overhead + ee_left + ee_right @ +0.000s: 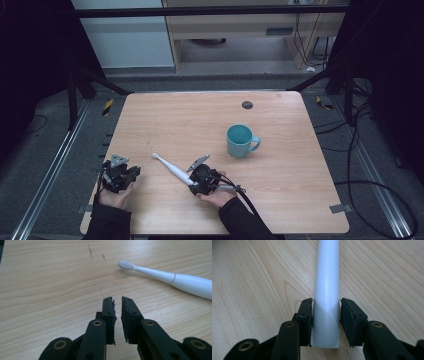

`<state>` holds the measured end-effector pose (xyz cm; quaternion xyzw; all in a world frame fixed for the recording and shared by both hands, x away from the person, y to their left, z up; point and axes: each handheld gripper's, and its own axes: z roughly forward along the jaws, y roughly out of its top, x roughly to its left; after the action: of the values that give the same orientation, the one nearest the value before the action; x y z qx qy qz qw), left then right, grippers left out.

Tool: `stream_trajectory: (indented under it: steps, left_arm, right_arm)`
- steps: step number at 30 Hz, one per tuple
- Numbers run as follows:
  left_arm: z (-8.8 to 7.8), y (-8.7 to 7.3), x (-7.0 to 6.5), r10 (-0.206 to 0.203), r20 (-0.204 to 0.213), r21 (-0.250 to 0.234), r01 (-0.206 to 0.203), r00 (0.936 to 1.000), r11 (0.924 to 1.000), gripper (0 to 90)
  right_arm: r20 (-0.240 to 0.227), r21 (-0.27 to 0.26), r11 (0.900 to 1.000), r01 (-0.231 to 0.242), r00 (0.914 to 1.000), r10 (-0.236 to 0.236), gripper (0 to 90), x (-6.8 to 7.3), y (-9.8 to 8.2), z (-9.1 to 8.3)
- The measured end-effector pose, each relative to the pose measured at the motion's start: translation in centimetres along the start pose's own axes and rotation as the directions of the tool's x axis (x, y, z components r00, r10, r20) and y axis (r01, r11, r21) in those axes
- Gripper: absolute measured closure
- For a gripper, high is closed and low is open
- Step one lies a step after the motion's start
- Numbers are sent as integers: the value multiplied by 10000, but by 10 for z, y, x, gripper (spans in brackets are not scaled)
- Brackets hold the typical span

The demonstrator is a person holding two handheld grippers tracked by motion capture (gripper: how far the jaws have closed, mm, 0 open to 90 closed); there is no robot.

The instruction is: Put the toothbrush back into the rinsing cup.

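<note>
Right now the right gripper (325,312) has its fingers around the fat end of the long white plastic toothbrush (172,169) lying on the wooden surface (280,200), which could slip since the grip looks loose, while the left gripper (118,300) fingers sit slightly apart, holding nothing.

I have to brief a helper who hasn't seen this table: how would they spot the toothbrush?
On the light wooden table, look at its near edge, left of the teal ceramic mug. The white plastic electric toothbrush lies slantwise there, its handle between the right gripper's jaws. It is the table's only long, slim white thing.

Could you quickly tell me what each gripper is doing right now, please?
Left gripper: slightly open, holding nothing.
Right gripper: closed on the white toothbrush handle.
</note>
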<state>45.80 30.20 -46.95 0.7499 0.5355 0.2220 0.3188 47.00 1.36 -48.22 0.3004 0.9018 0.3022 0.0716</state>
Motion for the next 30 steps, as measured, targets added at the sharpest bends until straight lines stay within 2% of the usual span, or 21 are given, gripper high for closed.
stream_trajectory:
  steps: [5, 8, 13, 17, 25, 30]
  left_arm:
    - [0, 0, 0, -9, 16, 11, 9, 10000, 10000, 810]
    - [0, 0, 0, 5, 5, 24, -5, 10000, 10000, 811]
    - [0, 0, 0, -44, -2, -25, 44, 10000, 10000, 814]
    - [0, 0, 0, -56, -12, -39, 56, 10000, 10000, 817]
    - [-1, 0, 0, -18, -36, -39, 18, 10000, 10000, 820]
    - [-1, 1, -1, -9, -56, -63, 9, 10000, 10000, 821]
  right_arm:
    - [112, 65, 10000, 15, 9999, -16, 654, 1, -1, 2]
    - [87, 33, 9999, -145, 9999, 145, 658, 0, -1, 2]
    - [-67, 85, 9992, -386, 9992, 387, 660, -1, -2, 1]
    - [-158, -62, 9993, -376, 9992, 375, 661, -3, -5, -3]
    - [-240, 178, 9998, -121, 9996, 126, 661, -10, -23, -22]
    - [-474, 167, 9993, -341, 9983, 349, 660, -19, -39, -34]
